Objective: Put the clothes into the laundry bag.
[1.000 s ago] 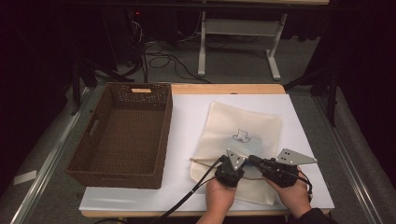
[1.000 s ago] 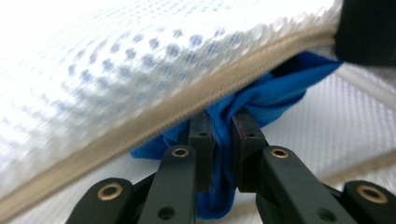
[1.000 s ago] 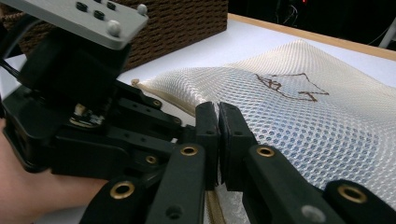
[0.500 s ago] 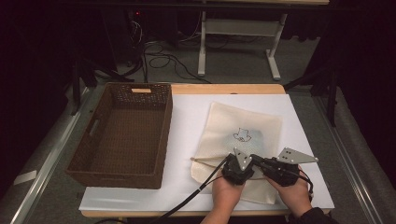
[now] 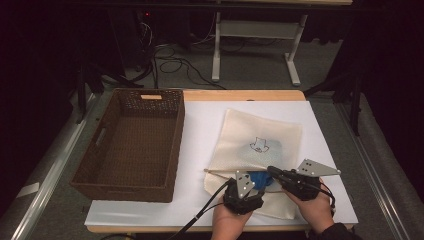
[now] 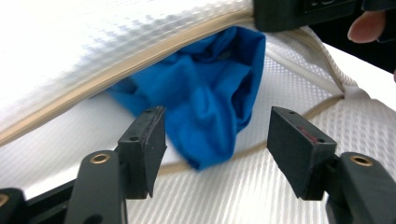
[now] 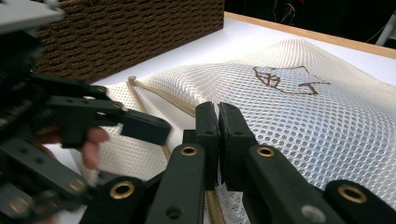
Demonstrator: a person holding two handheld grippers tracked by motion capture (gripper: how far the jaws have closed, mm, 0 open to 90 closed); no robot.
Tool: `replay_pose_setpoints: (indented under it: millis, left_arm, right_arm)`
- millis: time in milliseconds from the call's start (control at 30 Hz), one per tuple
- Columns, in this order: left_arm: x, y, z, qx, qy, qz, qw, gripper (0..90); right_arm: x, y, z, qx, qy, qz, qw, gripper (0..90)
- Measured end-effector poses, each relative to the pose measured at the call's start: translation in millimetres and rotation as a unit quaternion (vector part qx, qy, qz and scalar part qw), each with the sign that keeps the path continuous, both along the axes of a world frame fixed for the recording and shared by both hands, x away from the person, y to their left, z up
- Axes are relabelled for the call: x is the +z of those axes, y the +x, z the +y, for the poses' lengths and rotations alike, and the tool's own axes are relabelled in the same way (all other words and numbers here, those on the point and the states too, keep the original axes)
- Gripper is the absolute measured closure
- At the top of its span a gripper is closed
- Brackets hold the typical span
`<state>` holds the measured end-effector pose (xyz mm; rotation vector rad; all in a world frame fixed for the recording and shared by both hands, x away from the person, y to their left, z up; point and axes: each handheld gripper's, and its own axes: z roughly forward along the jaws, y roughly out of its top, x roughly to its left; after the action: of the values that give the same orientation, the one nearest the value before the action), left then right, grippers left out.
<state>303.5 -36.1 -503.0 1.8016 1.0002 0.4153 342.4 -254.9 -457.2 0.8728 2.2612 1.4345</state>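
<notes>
Blue cloth [image 6: 210, 93] pokes out of the mesh bag [image 5: 260, 135] mouth, dead ahead between the just-opened left gripper [image 6: 217, 140] fingers, ungripped. Right gripper [image 7: 218, 121] fingers pinch the bag's near edge.

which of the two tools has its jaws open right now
The left tool: its jaws stand apart, having just opened, before the blue cloth. The right tool is shut.

White-covered table [image 5: 200, 125]: brown wicker basket [image 5: 131, 142] at left, cream mesh bag [image 5: 255, 150] at right, apart.
</notes>
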Motion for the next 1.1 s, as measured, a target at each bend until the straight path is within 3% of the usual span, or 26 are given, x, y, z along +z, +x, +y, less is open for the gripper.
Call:
replay_pose_setpoints:
  millis: [100,167,267,367,467,567,667,733,833,967,1100]
  left_arm:
    - [0.5,-2.8,14.1,0.014,-0.005,-0.004,0.9999,38.5]
    - [-1.2,-2.0,18.9,0.009,-0.012,0.005,0.9999,42.3]
    - [-4.9,-1.1,16.5,0.003,-0.015,0.015,0.9998,47.2]
    - [-6.6,-3.1,11.1,0.0,-0.01,0.005,0.9999,52.3]
    - [-8.4,-1.5,8.6,-0.001,-0.005,0.014,0.9999,59.2]
    - [-10.2,4.3,0.8,-0.008,-0.003,0.03,0.9995,61.8]
    - [-13.3,10.7,-14.8,-0.016,0.015,0.039,0.999,61.3]
    - [-15.3,17.0,-25.4,-0.018,0.03,0.056,0.9978,63.6]
    - [-16.7,26.0,-36.7,-0.002,0.04,0.073,0.9965,80.5]
    - [-15.9,37.6,-47.4,0.003,0.049,0.075,0.996,87.9]
    - [-15.8,45.8,-57.1,0.005,0.059,0.073,0.9956,86.5]
  right_arm:
    - [-0.2,0.3,0.0,0.001,0.0,0.0,1.0,88.6]
    - [-0.2,0.3,0.1,0.001,0.0,-0.001,1.0,88.6]
    - [-0.2,0.4,0.2,0.001,-0.001,-0.001,1.0,88.6]
    - [0.4,-0.4,-0.4,0.0,0.001,-0.001,1.0,88.6]
    - [-0.1,-0.9,-1.0,-0.001,0.002,0.002,1.0,88.6]
    - [-0.8,-0.5,0.2,0.0,0.001,0.004,1.0,88.6]
    - [0.0,-1.0,1.6,0.001,0.001,0.003,1.0,88.6]
    - [0.3,-0.8,1.2,0.002,0.001,0.001,1.0,88.6]
    - [0.5,-0.6,-0.1,0.001,0.003,0.002,1.0,88.6]
    - [0.7,-0.6,-1.5,0.0,0.007,0.004,1.0,88.6]
    - [0.6,0.7,-2.8,0.001,0.009,0.004,0.9999,88.6]
